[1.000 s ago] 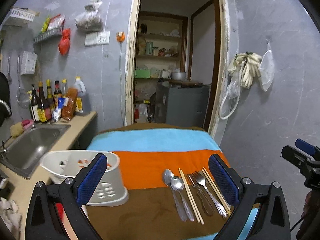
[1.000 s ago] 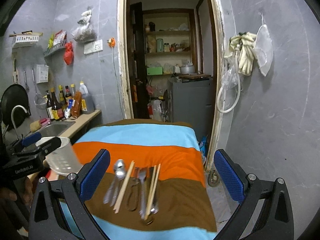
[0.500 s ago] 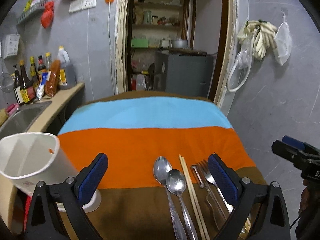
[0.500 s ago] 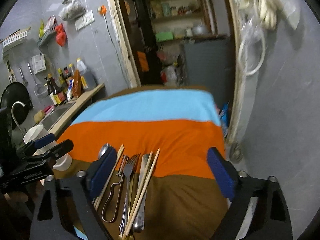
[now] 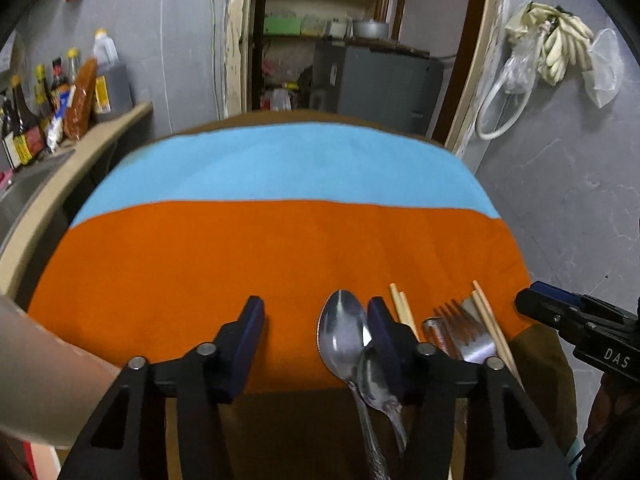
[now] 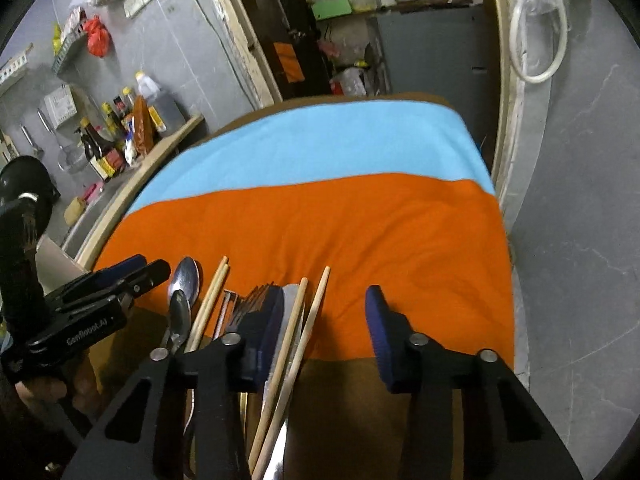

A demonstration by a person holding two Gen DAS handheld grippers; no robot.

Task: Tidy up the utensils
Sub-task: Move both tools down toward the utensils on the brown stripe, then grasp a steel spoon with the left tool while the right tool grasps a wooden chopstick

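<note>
Utensils lie in a row on a striped cloth point(image 5: 280, 256) where orange meets brown. Two spoons point(image 5: 344, 336) sit between my left gripper's point(image 5: 316, 344) closing fingers, close to the right finger; the pads are not pressing on them. Right of them lie chopsticks point(image 5: 402, 312), forks point(image 5: 460, 332) and more chopsticks. My right gripper point(image 6: 326, 332) hangs low over the row's right end, its jaws closing, with a chopstick pair point(image 6: 308, 316) and a knife blade point(image 6: 291, 300) near its left finger, ungripped. The forks point(image 6: 250, 304) and spoons point(image 6: 184, 280) lie further left, beside my left gripper point(image 6: 148, 266).
A white utensil holder point(image 5: 36, 372) stands at the cloth's near left corner. A counter with sauce bottles point(image 5: 60, 100) and a sink runs along the left. A doorway point(image 5: 344, 40) opens behind the table. The right gripper point(image 5: 532, 300) shows at the right edge.
Both grippers came down and forward to the utensil row and tilted downward. Their jaws narrowed from wide open. The white holder slid to the left view's lower left edge.
</note>
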